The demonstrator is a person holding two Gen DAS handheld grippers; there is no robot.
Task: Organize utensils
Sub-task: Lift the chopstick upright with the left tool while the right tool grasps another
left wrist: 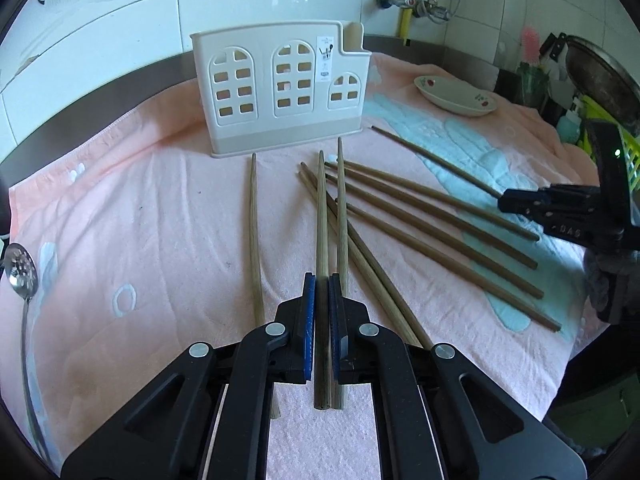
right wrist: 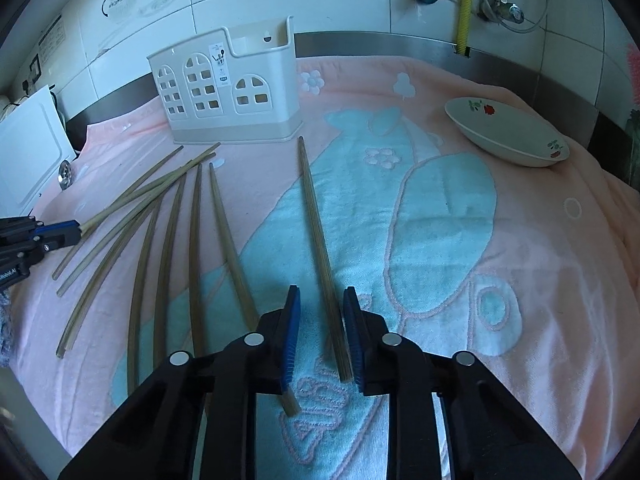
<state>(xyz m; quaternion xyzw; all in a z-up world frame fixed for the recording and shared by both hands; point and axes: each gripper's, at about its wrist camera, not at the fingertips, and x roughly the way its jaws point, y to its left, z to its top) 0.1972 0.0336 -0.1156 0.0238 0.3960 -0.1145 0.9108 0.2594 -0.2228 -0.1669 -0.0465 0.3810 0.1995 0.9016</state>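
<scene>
Two picks are under way: the left gripper [left wrist: 322, 280] clamps one chopstick [left wrist: 322, 216], the right gripper [right wrist: 322, 294] (jaws apart) straddles another chopstick [right wrist: 316, 232], needing closure before the holder [left wrist: 280, 88] ahead.

2 close wrist views, shared holder [left wrist: 280, 88]

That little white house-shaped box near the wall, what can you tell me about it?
The utensil holder looks like cream plastic, shaped like a house front with three arched, gridded window cutouts and a taller chimney-like compartment at one end. A small label sticks on its face. It stands upright on the pink towel near the tiled wall, beyond the chopstick tips. No utensils are visible inside, and neither gripper touches it.
</scene>
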